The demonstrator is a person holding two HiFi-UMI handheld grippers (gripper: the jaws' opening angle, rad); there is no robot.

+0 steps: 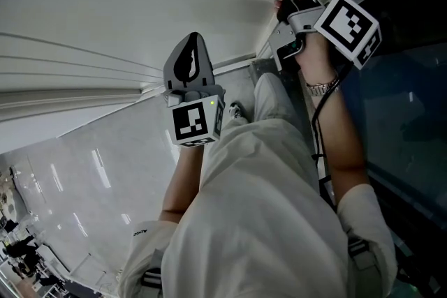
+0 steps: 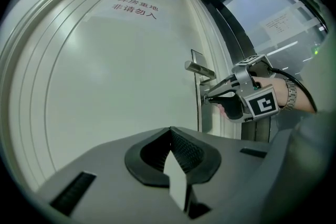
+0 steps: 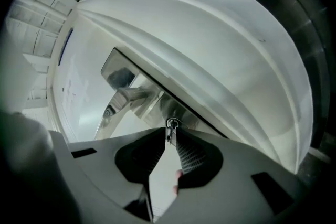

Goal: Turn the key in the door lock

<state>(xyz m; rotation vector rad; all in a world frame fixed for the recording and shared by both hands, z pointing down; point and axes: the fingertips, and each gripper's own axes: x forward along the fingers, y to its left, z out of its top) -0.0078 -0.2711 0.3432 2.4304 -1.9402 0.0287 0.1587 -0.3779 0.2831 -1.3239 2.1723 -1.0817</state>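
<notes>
On the left, our left gripper is held level on a straight forearm and points at the plain white door. It does not touch the door. Its jaws are closed together, and nothing is between them. There is much free door surface in front of it and to its left.

More to the right, the metal door handle stands out from the door, close to the door's edge. Just under the handle is the lock, with the key inside it.

Our right gripper reaches level to this place, and its wrist is rolled, so its marker cube appears tilted. Its jaws are nearly closed and they press on the head of the key. Here the space is narrow: the handle is directly above the jaws, and the door edge is just beside them. On the far right a dark glass panel runs near our right forearm.
</notes>
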